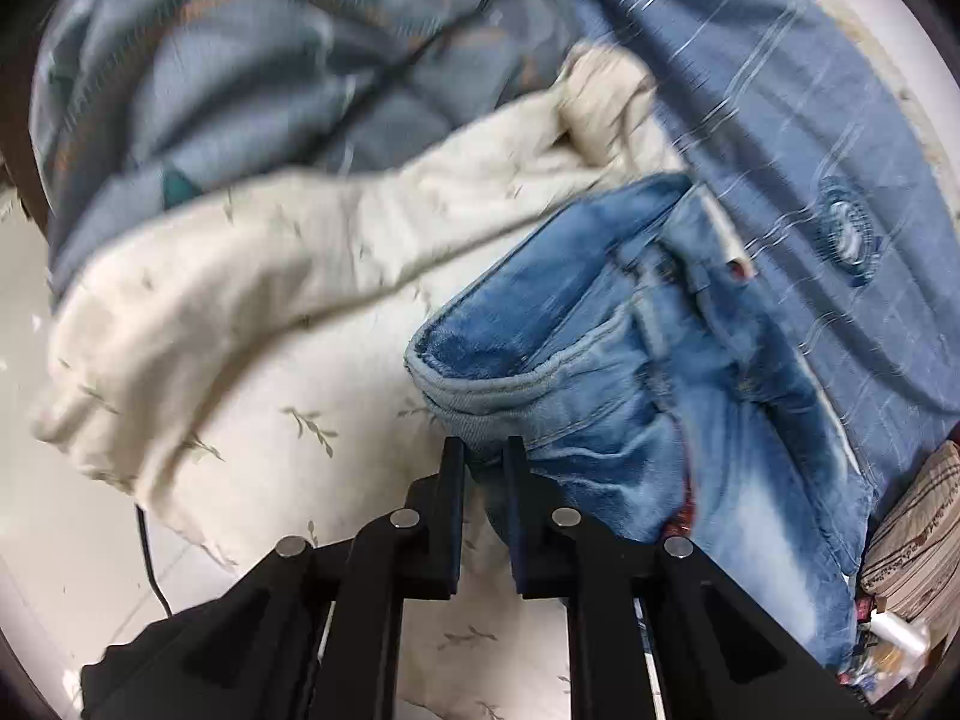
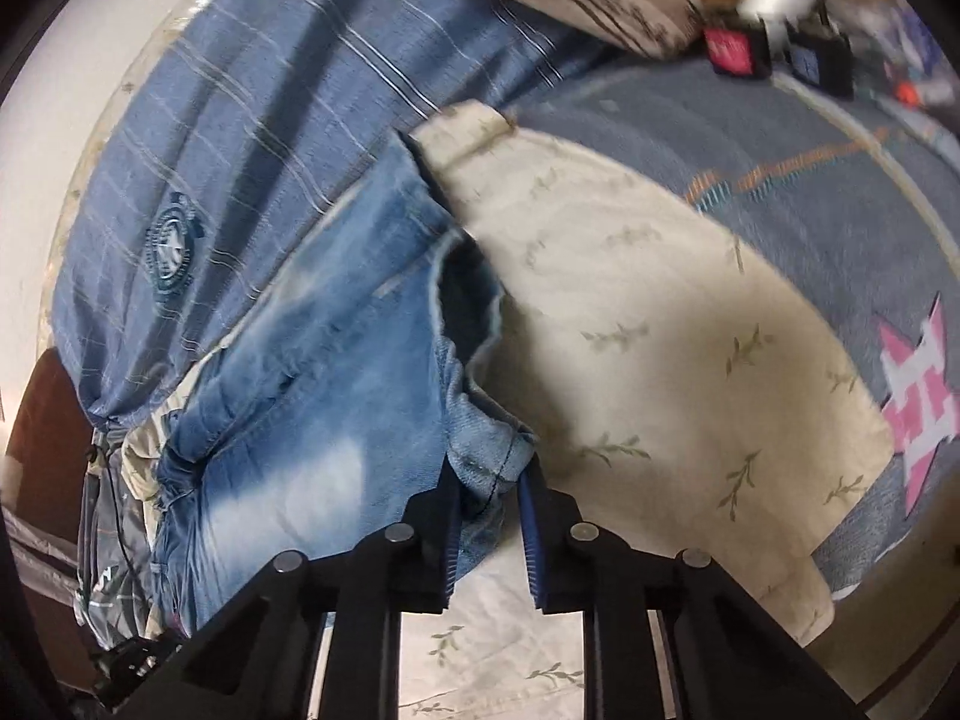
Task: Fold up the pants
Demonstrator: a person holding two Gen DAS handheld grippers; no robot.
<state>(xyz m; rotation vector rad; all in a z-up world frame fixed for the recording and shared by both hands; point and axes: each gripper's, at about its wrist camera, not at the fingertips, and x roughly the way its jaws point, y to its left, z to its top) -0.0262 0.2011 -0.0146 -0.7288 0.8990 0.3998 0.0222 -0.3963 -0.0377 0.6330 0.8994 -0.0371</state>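
Left wrist view: left gripper [image 1: 485,456] pinching a hem corner of the jeans [image 1: 630,360], black fingers [image 1: 451,480] nearly together with denim bunched between them. Jeans lying on a cream leaf-print blanket [image 1: 240,300], running away to the right against a blue striped sheet [image 1: 780,120]. Open blanket spreading left of the denim; pale floor [image 1: 48,540] showing past the blanket's lower-left edge, with a thin black cable [image 1: 150,564] hanging there. Grey-blue quilt [image 1: 210,90] crowding the far side.

Right wrist view: right gripper [image 2: 489,480] gripping another hem corner of the jeans [image 2: 336,396], blue-padded fingers [image 2: 531,540] narrowly parted around folded cloth. Leg opening gaping dark just beyond the fingers. Cream blanket [image 2: 660,330] lying open to the right, ending at a patterned blue bedcover [image 2: 840,210]; striped sheet [image 2: 240,90] bordering the left.

Denim looking faded light blue, whitened in patches, creased, frayed at the hem.
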